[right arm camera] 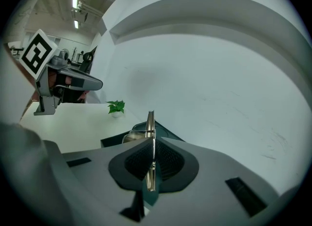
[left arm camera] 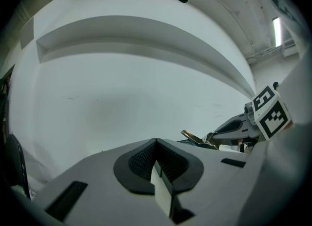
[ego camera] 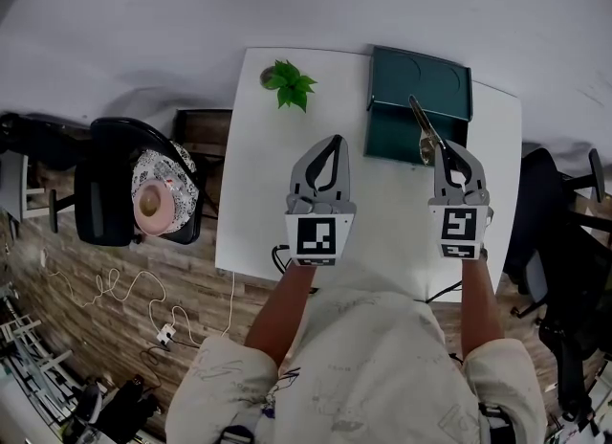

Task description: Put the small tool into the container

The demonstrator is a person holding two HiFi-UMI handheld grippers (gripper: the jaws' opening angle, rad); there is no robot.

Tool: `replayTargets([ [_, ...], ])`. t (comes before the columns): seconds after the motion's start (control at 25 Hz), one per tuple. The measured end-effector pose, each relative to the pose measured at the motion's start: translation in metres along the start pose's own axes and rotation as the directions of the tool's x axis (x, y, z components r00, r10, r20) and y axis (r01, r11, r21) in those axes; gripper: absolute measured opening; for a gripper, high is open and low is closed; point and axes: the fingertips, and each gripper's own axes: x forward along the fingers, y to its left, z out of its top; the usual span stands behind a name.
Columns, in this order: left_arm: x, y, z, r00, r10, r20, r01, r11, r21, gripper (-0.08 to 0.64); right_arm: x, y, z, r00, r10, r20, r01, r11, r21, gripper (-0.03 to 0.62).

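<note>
**Small tool held over the container**

The small tool (ego camera: 426,129), a thin metal piece, is gripped edge-on between the closed jaws of the right hand-held gripper (ego camera: 449,152). Its free end is seen over the dark green container (ego camera: 397,136), which is set at the far right of the white table (ego camera: 382,232). The left hand-held gripper (ego camera: 332,143) is held shut and empty above the table's middle. A small potted plant (ego camera: 290,84) is placed near the far edge. A plain white wall is seen beyond, and a black chair (ego camera: 100,193) is set on the wood-patterned floor (ego camera: 67,270) at the left.

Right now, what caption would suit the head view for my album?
Right gripper holds a small metal tool over the open green container on a white table; left gripper shut and empty alongside.
</note>
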Motion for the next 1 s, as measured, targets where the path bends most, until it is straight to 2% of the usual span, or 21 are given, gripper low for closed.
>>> replayTargets([
  [0.12, -0.001, 0.000, -0.005, 1.000, 0.001, -0.022, -0.002, 1.000, -0.011, 0.006, 0.004, 0.003, -0.004, 1.000, 0.005, -0.018, -0.006, 1.000, -0.030, 0.018],
  [0.6, -0.002, 0.000, -0.009, 1.000, 0.002, -0.019, -0.002, 1.000, 0.003, 0.006, 0.014, 0.011, -0.022, 0.995, 0.030, -0.092, -0.042, 0.990, -0.134, 0.017],
  [1.0, -0.004, 0.000, -0.009, 1.000, 0.000, -0.017, 0.000, 1.000, 0.004, 0.006, 0.024, 0.018, -0.031, 0.989, 0.048, -0.137, -0.083, 0.961, -0.264, 0.017],
])
